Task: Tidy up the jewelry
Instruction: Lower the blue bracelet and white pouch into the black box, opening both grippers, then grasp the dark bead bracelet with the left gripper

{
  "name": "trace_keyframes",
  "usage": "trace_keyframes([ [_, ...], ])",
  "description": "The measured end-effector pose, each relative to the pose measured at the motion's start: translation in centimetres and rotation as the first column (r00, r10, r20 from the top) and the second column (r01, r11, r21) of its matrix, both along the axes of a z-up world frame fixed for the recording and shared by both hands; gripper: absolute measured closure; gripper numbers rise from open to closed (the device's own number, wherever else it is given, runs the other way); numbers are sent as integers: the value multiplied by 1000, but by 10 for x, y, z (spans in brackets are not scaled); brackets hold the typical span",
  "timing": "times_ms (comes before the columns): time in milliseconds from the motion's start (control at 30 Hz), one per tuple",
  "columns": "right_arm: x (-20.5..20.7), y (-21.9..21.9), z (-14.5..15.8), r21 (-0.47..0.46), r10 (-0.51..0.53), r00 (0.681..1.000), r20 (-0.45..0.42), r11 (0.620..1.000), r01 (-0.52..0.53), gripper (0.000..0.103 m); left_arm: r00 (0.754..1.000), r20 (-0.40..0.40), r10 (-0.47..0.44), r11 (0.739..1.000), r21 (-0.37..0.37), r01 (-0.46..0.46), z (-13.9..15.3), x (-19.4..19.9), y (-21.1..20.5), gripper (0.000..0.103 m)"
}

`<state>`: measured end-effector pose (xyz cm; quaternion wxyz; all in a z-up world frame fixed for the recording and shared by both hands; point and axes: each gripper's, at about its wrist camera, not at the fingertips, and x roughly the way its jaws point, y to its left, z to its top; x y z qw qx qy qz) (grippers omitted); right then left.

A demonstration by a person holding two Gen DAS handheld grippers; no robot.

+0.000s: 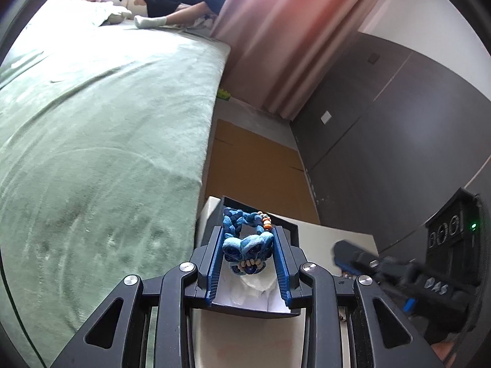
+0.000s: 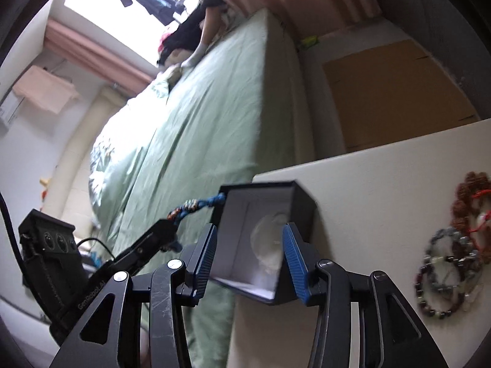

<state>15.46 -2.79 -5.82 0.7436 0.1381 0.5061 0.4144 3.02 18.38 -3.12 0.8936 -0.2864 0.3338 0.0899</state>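
over the box: left claw [image 1: 249, 263] w/ the blue braided bracelet [image 1: 248, 250] pinched btwn its pads, beads showing at the bottom
bracelet axis: loop runs away from the claw, far end draped over the box's far rim, so it lies lengthwise along the fingers
box: small black jewelry box [image 2: 267, 233], open, pale cushion inside, sitting at the corner of the white tabletop [image 2: 368, 190] next to the green bed [image 1: 101, 116]
right claw: [image 2: 250, 260] spread, pads either side of the box, not touching it afaict, nothing held
nearer hand: left one, it's basically above the cushion already; right comes in from the side
other stuff: more bead bracelets [image 2: 445, 263] lying further right on the tabletop, well apart from the box
next imo: lower bracelet onto the cushion, right steadies the box
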Motion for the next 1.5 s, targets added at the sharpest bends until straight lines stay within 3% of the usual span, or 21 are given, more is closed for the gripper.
trace_keyframes([
  [100, 3, -19, 7, 16, -37, 999, 9, 999, 37, 43, 1000, -18, -16, 1000, 0, 16, -4, 6, -6, 71],
  [267, 5, -50, 12, 13, -104, 994, 12, 994, 104, 40, 998, -56, -40, 999, -14, 39, -14, 17, -16, 70],
  [367, 9, -62, 11, 11, -137, 991, -8, 990, 137, 40, 996, -57, -72, 997, -43, 70, -16, 26, -24, 47],
  [400, 11, -69, 11, 12, -149, 989, -13, 989, 149, 40, 995, -68, -70, 997, -38, 67, -16, 29, -28, 33],
  [433, 11, -71, 11, 14, -156, 988, -18, 988, 156, 40, 996, -62, -62, 998, -31, 60, -15, 28, -30, 27],
  [500, 16, -83, 14, 26, -176, 984, -25, 984, 177, 40, 998, -38, -42, 999, -25, 41, -13, 26, -31, 25],
  [733, 22, -109, 21, 31, -219, 976, -16, 975, 219, 40, 998, -45, -44, 997, -73, 41, -20, 33, -36, 25],
  [1067, 30, -152, 29, -3, -278, 960, -7, 961, 278, 40, 985, -30, -169, 986, 3, 169, -17, 49, -91, 25],
  [1333, 39, -177, 21, -63, -278, 960, -27, 959, 276, 38, 956, -56, -289, 953, 73, 293, -24, 63, -144, 26],
  [1400, 40, -182, 18, -77, -279, 960, -32, 958, 276, 29, 946, -72, -316, 942, 94, 322, -28, 67, -157, 31],
  [1500, 42, -191, 13, -93, -286, 957, -45, 955, 281, 28, 930, -113, -350, 924, 124, 363, -38, 73, -175, 39],
])
